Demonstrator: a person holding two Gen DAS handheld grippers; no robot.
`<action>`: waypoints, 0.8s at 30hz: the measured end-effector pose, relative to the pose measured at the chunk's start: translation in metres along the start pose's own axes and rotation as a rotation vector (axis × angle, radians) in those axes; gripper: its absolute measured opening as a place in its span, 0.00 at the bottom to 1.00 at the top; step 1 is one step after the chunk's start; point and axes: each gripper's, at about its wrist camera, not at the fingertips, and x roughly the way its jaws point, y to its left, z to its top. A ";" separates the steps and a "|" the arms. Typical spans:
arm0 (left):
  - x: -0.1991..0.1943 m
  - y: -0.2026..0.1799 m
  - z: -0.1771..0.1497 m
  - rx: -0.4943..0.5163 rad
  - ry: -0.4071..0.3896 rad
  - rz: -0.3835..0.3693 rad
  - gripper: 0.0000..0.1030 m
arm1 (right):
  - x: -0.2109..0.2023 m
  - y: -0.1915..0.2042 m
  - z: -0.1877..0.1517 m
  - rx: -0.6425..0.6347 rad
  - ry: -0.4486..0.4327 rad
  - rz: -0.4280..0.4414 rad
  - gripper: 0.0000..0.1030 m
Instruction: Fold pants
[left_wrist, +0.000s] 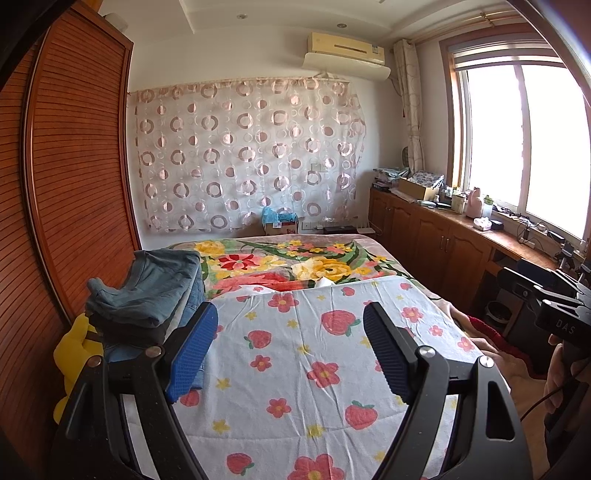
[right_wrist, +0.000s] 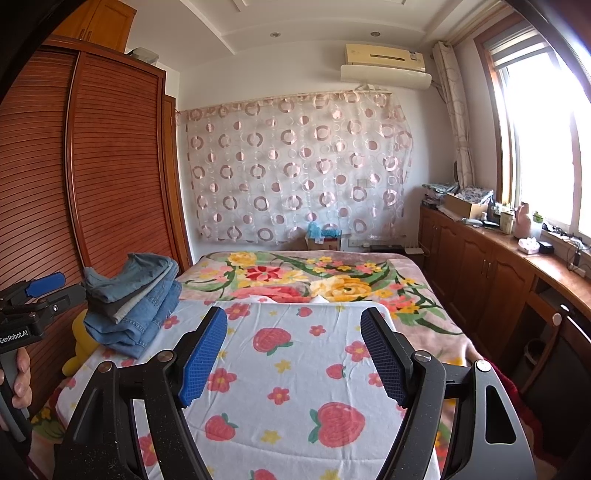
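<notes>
Both sets of fingers are spread wide and empty: the left gripper (left_wrist: 290, 347) and right gripper (right_wrist: 293, 350) hover over the strawberry sheet (left_wrist: 314, 369). The pants (right_wrist: 133, 295) sit folded in a pile at the sheet's far left edge, seemingly several pairs. If another pair is due, lay it flat mid-sheet and pinch the waistband corners evenly. Beyond are a floral blanket (right_wrist: 314, 277), a wooden wardrobe (right_wrist: 110, 166), a curtain (right_wrist: 295, 166) and a bright window (right_wrist: 546, 129).

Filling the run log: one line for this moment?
left gripper open, empty | right gripper open, empty | folded pants stacked on bed's left edge | strawberry sheet bare
</notes>
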 end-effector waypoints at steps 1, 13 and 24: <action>0.000 0.000 0.000 0.000 0.000 0.000 0.79 | 0.000 0.000 0.000 -0.001 -0.001 -0.001 0.75; 0.000 0.000 0.000 0.001 0.000 0.000 0.79 | 0.000 0.000 -0.001 -0.003 -0.002 -0.001 0.75; 0.000 0.000 -0.001 0.002 0.000 0.001 0.79 | 0.000 0.001 0.000 -0.005 -0.005 -0.004 0.75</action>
